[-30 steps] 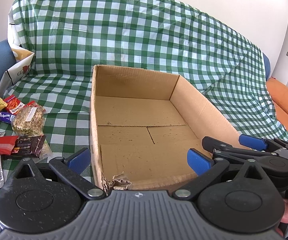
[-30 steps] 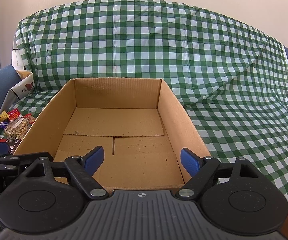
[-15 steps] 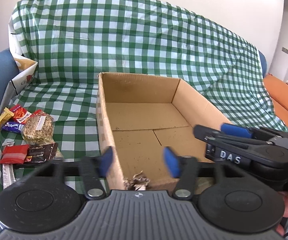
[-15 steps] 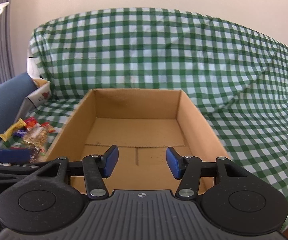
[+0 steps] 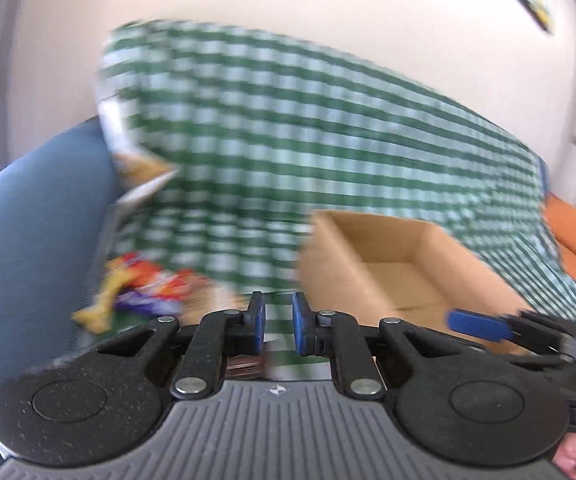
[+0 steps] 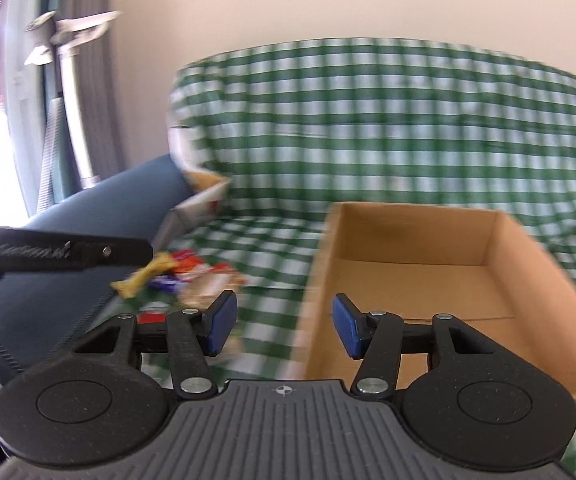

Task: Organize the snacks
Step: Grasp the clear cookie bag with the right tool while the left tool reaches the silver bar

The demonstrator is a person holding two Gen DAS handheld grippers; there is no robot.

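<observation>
The pictures are blurred by motion. A pile of snack packets [image 5: 148, 292] in yellow, orange and purple wrappers lies on the green checked cloth, just ahead and left of my left gripper [image 5: 278, 322]. Its jaws are closing to a narrow gap with nothing between them. The open cardboard box [image 5: 399, 272] stands to the right, with nothing visible inside. My right gripper [image 6: 284, 326] is open and holds nothing, hovering over the cloth by the box's [image 6: 427, 272] left wall. The snack packets [image 6: 180, 276] lie ahead to its left. A black finger of the left gripper [image 6: 68, 254] crosses that view.
A blue armrest [image 5: 28, 240] rises left of the snacks. A white paper bag [image 6: 204, 200] leans at the back corner. Green checked cloth [image 6: 387, 120] covers the sofa seat and back. An orange cushion [image 5: 575, 240] is at far right. A window and curtain [image 6: 8, 80] are at left.
Both grippers swung left, so the box slid right in both views and the snacks came ahead. The left jaws went from wide open to nearly shut. The right jaws narrowed.
</observation>
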